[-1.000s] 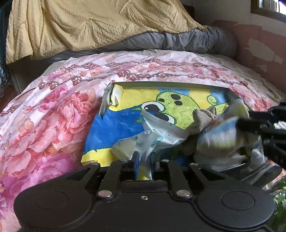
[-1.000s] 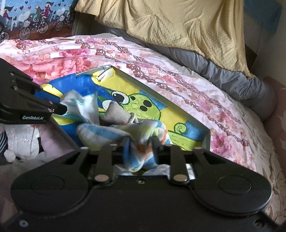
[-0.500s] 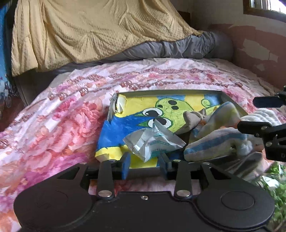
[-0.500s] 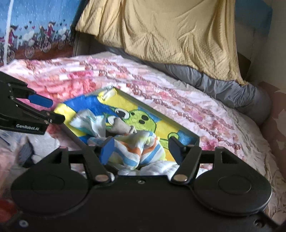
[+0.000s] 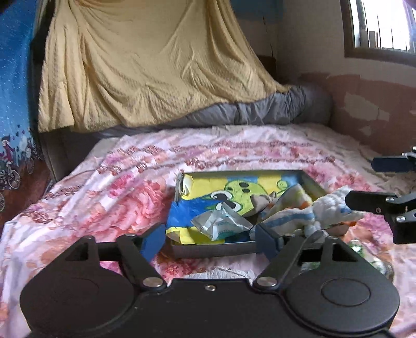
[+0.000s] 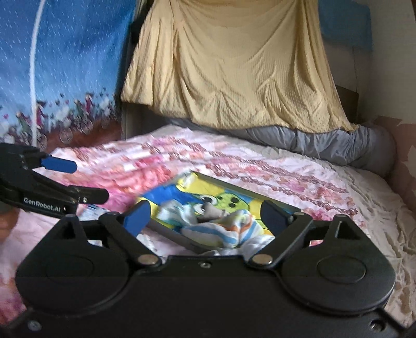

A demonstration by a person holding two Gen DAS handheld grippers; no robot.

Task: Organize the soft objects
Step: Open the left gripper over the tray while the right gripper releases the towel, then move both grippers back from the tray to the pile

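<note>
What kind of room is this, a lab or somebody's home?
Most likely a home bedroom. A pink floral bedspread covers a bed, a rolled grey quilt lies at its far end under a draped yellow textured blanket, and a window sits in the worn wall.

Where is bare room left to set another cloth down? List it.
Free: tray far-left corner over the yellow liner, and bedspread left of the tray toward the grey bolster. Crowded: tray's near-right, where striped cloth and pale cloth pile.

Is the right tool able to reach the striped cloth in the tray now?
Probably yes. The right tool stands open and empty, and the striped cloth lies uncovered at the near edge of the tray, straight ahead.
</note>
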